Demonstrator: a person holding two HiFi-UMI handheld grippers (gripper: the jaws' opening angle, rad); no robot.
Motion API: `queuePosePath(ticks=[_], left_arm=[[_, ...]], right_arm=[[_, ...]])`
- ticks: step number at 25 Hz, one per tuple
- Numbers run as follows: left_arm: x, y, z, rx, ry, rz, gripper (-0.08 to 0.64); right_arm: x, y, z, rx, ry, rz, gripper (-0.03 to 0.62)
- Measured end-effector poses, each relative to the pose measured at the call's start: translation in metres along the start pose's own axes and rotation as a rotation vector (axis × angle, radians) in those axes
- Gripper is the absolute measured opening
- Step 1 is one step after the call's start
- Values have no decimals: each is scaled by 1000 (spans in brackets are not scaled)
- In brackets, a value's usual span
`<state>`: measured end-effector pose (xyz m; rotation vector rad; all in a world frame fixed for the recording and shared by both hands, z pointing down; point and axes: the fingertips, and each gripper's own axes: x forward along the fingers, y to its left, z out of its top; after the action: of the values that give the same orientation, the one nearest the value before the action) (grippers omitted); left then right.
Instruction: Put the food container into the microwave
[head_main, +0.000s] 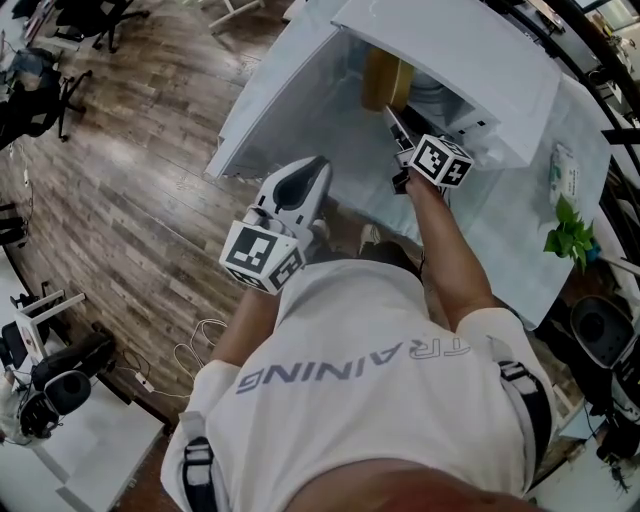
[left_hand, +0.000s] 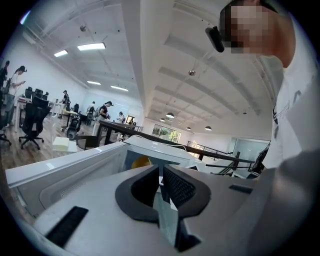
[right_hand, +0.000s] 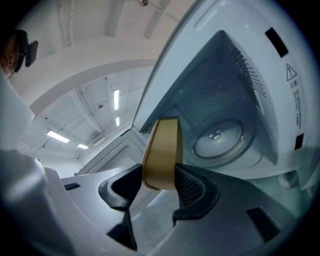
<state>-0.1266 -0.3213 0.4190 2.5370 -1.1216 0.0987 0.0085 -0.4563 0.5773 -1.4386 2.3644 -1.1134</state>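
Note:
A white microwave (head_main: 470, 60) stands open on the table, its door (head_main: 290, 90) swung out to the left. My right gripper (head_main: 395, 120) is shut on a tan food container (head_main: 387, 80), held on edge at the mouth of the cavity. In the right gripper view the container (right_hand: 162, 150) stands pinched between the jaws of that gripper (right_hand: 161, 182), with the glass turntable (right_hand: 217, 140) just beyond it. My left gripper (head_main: 300, 185) hangs lower, in front of the door, shut and holding nothing. The left gripper view has its jaws (left_hand: 161, 182) closed, the microwave (left_hand: 155, 147) behind.
A white table (head_main: 540, 270) carries the microwave. A green plant (head_main: 570, 235) and a white packet (head_main: 565, 175) sit at its right end. Wooden floor (head_main: 130, 180) spreads to the left, with office chairs (head_main: 40, 85) at the far left.

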Motion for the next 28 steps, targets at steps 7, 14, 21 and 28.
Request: queuePosePath(ticks=[7, 14, 21, 28], left_arm=[[2, 6, 0, -3, 8, 0, 54], [4, 7, -4, -14, 15, -39, 54], [13, 16, -10, -51, 33, -28, 54], [15, 18, -15, -67, 43, -21, 54]], right_arm=[[17, -32, 29, 26, -133, -96, 219], [32, -58, 48, 59, -226, -187, 219], [36, -71, 62, 72, -285, -247, 221], [33, -77, 68, 51, -295, -280, 227]])
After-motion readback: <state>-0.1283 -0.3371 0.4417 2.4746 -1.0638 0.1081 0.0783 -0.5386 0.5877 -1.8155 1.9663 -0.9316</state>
